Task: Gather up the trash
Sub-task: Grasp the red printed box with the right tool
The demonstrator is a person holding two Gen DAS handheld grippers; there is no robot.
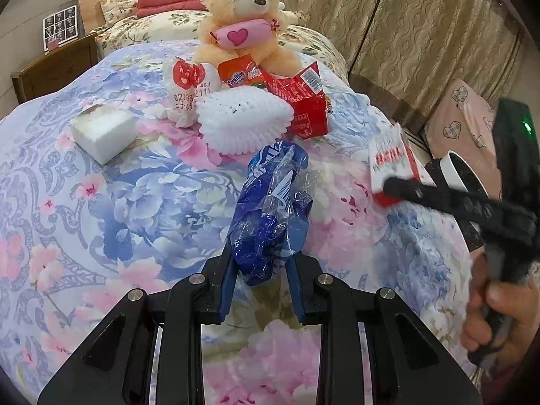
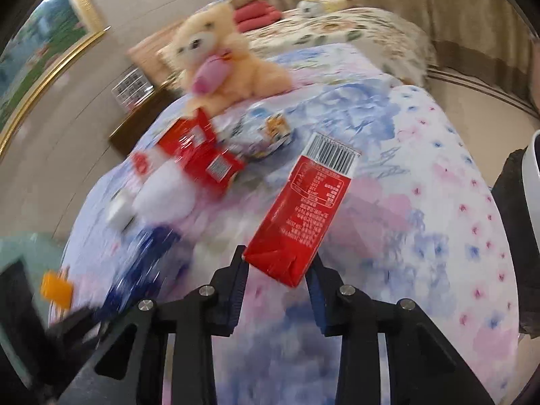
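Landmark: a plush teddy bear (image 1: pixel 241 22), peach-coloured and fuzzy, sits on the bed (image 1: pixel 111 202) hugging a pink candy-shaped cushion with a heart on it; every place below is given from it.
Bed cover: a smooth quilt printed with blue and pink flowers.
Readable writing: the orange foil wrapper (image 1: pixel 236 74) at the bear's feet reads "Ovaltine"; the white crumpled bag (image 1: pixel 187 91) just left of it carries red characters and black digits, partly "111".
Foam net: a white, ribbed mesh sleeve (image 1: pixel 243 121), soft and rounded, lies in front of the bear, touching the bag.
Red packet: a shiny, creased red foil packet (image 1: pixel 300 101) with a barcode label lies at the bear's right foot.
White block: a foam-like block (image 1: pixel 103 133) lies well left of the bear.
Left gripper: the left gripper (image 1: pixel 261 263), nearer the camera than the bear, has its fingers pressed on a crinkled blue and clear plastic wrapper (image 1: pixel 273 209) with a white barcode.
Right gripper: the right gripper (image 2: pixel 278 275), to the right of the bear, has its fingers clamped on the folded end of a red carton (image 2: pixel 303 209), a flat-sided box with small white print, a nutrition table and a barcode on its far end.
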